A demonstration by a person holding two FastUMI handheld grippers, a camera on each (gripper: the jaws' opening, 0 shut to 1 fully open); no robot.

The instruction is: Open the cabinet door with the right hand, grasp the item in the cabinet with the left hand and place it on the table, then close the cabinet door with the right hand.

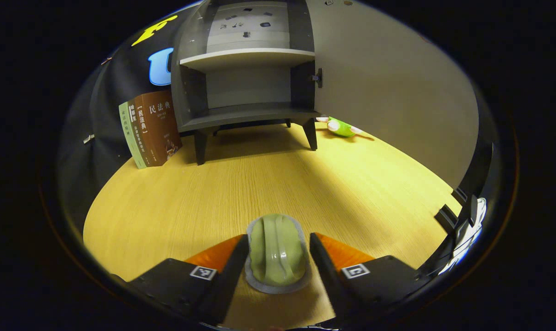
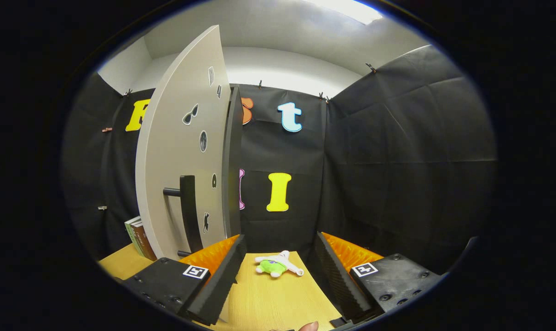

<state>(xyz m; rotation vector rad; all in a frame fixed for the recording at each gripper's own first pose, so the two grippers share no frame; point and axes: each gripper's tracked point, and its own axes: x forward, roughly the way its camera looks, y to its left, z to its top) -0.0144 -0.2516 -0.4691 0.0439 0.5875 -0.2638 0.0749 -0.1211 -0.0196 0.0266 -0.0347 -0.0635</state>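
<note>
Green packet on the table between the left gripper's fingers, cabinet door open.

The left gripper (image 1: 278, 257) sat low over the wooden table (image 1: 213, 193), fingers spread just wider than the green sealed packet (image 1: 278, 250) lying between them, a narrow gap showing on the right side. Ahead stood the grey cabinet (image 1: 245, 87), shelves bare, its door (image 1: 388, 92) swung open, books (image 1: 151, 126) leaning at its left. The right gripper (image 2: 275, 271) was held level with its fingers wide apart, beside the door handle (image 2: 188, 214); a green plush toy (image 2: 275, 265) lay beyond.
</note>
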